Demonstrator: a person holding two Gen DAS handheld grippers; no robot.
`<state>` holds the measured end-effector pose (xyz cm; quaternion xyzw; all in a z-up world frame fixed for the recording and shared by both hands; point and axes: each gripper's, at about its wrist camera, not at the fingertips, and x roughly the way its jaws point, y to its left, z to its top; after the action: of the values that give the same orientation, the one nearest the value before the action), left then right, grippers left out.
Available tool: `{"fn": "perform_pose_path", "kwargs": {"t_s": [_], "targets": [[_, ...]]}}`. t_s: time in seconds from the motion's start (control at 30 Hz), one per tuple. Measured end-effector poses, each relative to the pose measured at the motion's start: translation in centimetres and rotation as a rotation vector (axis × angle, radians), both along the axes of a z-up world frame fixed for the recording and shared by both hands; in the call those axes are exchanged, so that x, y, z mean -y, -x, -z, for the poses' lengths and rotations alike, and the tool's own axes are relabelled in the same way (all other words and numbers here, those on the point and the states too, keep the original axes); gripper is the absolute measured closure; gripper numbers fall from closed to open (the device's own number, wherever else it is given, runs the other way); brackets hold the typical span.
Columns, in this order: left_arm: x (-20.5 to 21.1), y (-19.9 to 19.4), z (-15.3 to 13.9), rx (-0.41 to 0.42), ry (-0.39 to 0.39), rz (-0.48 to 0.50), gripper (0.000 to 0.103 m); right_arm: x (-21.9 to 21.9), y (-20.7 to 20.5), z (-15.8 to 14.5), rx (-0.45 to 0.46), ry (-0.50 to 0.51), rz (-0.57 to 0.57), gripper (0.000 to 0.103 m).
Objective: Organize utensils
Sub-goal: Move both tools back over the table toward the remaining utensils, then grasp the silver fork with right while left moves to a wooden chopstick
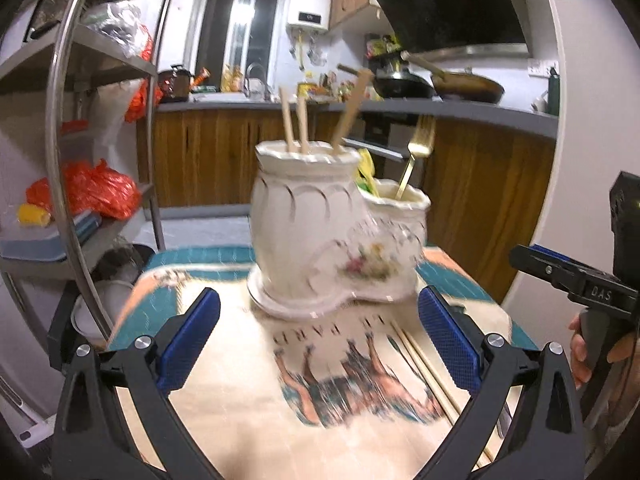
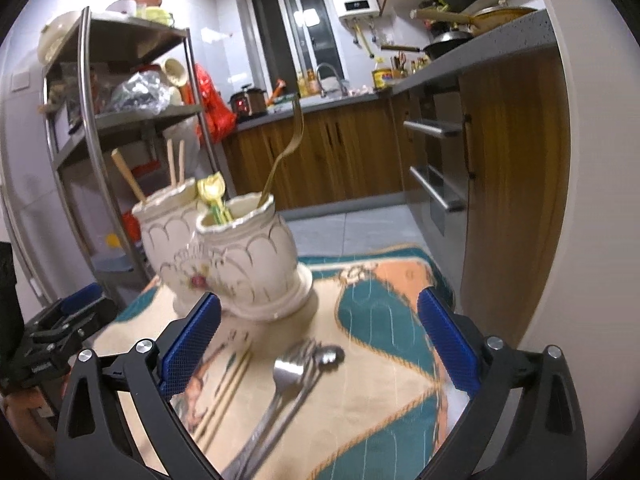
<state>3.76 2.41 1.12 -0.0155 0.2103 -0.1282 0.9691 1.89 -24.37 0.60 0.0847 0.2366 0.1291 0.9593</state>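
A cream ceramic utensil holder (image 1: 320,236) (image 2: 224,256) with a tall and a low pot stands on the patterned cloth (image 1: 240,420). Wooden chopsticks (image 1: 294,124) and a wooden stick rise from the tall pot; a gold fork (image 1: 416,152) and a yellow-green utensil (image 2: 214,196) stand in the low one. My left gripper (image 1: 318,344) is open, just short of the holder. My right gripper (image 2: 318,344) is open above loose steel spoons and a fork (image 2: 296,376). A pair of chopsticks (image 2: 228,388) (image 1: 424,372) lies beside them.
A metal shelf rack (image 2: 92,128) with red bags stands to the left. Wooden cabinets and a grey counter (image 1: 400,108) with pans run behind and to the right. The right gripper's body, held by a hand (image 1: 580,360), shows at the right edge of the left wrist view.
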Motion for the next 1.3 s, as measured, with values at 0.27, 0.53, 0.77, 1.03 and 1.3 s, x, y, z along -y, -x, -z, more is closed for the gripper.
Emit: {"fn": "perform_pose_path", "kwargs": {"t_s": [0.27, 0.53, 0.77, 1.03, 1.3], "targets": [[0.6, 1.1, 1.2, -0.055, -0.015, 0.017, 0.006, -2.0, 0.1, 2.1, -0.166, 0.115, -0.065, 0.005], [0.9, 0.9, 1.5, -0.075, -0.027, 0.033, 0.006, -3.5, 0.4, 2.8, -0.191, 0.175, -0.112, 0.006], [0.9, 0.5, 1.6, -0.088, -0.02, 0.041, 0.006, -4.3, 0.1, 3.0, -0.228, 0.166, -0.16, 0.038], [1.1, 0.5, 1.6, -0.086, -0.022, 0.052, 0.006, -5.2, -0.1, 3.5, -0.281, 0.173, -0.187, 0.07], [1.1, 0.6, 1.6, -0.079, -0.025, 0.06, 0.006, -6.5, -1.7, 4.3, -0.35, 0.212, -0.173, 0.072]]}}
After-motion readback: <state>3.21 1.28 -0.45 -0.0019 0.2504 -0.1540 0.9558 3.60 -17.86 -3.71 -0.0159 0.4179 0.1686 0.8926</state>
